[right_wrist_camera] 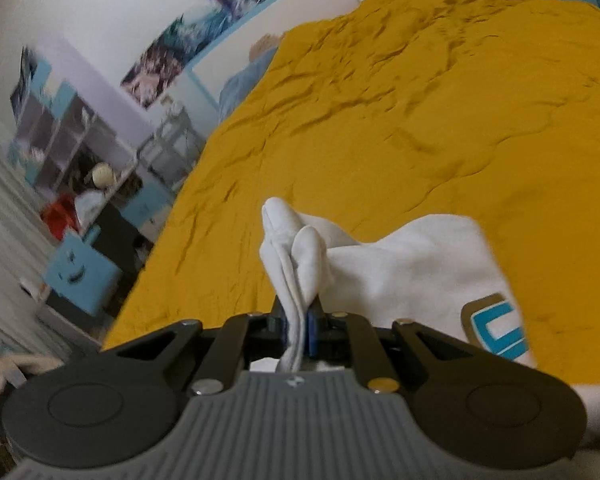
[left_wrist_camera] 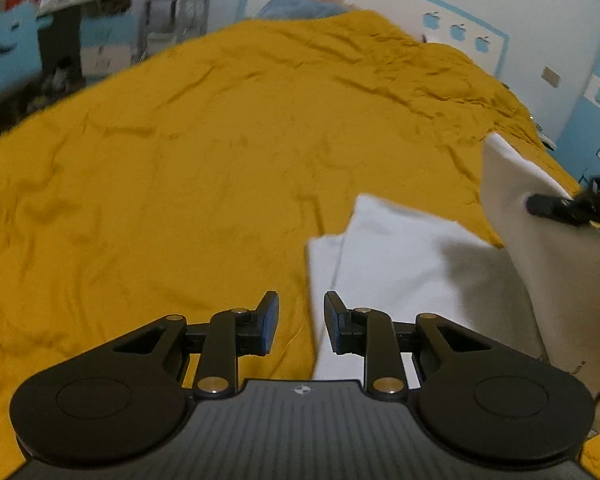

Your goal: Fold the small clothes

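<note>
holding a bunched fold of the white garment (right_wrist_camera: pixel 400 272) in our right tool (right_wrist_camera: pixel 298 320), we see its blue pads (right_wrist_camera: pixel 311 330) pressed tight on the cloth, with a rounded lump of fabric standing up just past the tips. the rest of the garment spreads to the right of that tool over the yellow bedspread (right_wrist_camera: pixel 420 120), and a blue and tan printed logo (right_wrist_camera: pixel 496 334) shows on its lower right part.

our left tool (left_wrist_camera: pixel 301 322) is partly open, its two fingers (left_wrist_camera: pixel 270 320) apart with nothing between them. it hangs above the bed, where the garment's left edge runs just under the right-hand finger; whether that finger touches the cloth we cannot tell.

in the left wrist view the white garment (left_wrist_camera: pixel 412 264) lies at the right side of the yellow bedspread (left_wrist_camera: pixel 180 180), and one part of it is lifted into a tall peak at the far right, where the black tip of our right tool (left_wrist_camera: pixel 556 208) grips it. the lifted part casts a grey shadow on the flat part below.

the bedspread is wrinkled all over. past the bed we see a blue box with a face (right_wrist_camera: pixel 80 276), a shelf unit (right_wrist_camera: pixel 56 136) against the wall and posters (right_wrist_camera: pixel 204 28) above. both views are blurred at the edges.
</note>
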Demonstrator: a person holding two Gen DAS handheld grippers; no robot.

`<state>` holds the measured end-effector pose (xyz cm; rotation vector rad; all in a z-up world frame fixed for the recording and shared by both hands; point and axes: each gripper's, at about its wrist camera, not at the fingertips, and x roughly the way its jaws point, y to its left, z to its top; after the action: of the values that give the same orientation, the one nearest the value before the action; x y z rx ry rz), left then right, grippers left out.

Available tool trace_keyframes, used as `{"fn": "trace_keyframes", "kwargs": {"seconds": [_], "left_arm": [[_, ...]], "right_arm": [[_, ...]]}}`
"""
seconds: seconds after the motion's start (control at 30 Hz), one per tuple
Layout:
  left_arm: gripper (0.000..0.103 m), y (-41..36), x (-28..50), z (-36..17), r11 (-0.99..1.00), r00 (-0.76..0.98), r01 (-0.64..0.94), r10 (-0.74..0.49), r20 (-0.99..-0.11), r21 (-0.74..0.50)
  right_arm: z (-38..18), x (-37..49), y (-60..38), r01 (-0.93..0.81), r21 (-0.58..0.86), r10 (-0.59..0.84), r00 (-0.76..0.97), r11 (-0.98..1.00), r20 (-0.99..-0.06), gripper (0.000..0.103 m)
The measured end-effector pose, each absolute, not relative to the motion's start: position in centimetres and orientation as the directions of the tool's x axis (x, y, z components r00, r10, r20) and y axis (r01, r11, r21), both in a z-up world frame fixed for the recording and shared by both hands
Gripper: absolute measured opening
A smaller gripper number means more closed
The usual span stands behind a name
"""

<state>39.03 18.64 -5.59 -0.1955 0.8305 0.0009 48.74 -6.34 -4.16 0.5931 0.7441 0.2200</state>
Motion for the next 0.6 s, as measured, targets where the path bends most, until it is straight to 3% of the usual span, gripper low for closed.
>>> {"fn": "trace_keyframes", "kwargs": {"seconds": [0.13, 0.27, 0.6], "left_arm": [[0.031, 20.3, 39.3, -7.3, 0.974, 0.653, -0.115, -0.075, -0.754, -0.196], [0.031, 21.7, 39.0, -8.1, 0.966, 0.656, -0.127, -0.089, -0.75, -0.226], [0.031, 22.6, 39.4, -10.3, 0.957, 0.641, -0.146, -0.1, -0.761, -0.249]], "right_arm": [[-5.0, 49.3, -1.0, 0.01, 0.533, 0.374, 0.702, 0.846, -0.606, 0.004], [-6.6, 50.0, 3.4, 0.032, 0.413, 0.265, 0.723, 0.91, -0.638, 0.004], [-12.9, 53.5, 8.5, 0.001, 0.33, 0.26, 0.615, 0.944, -0.745, 0.005]]}}
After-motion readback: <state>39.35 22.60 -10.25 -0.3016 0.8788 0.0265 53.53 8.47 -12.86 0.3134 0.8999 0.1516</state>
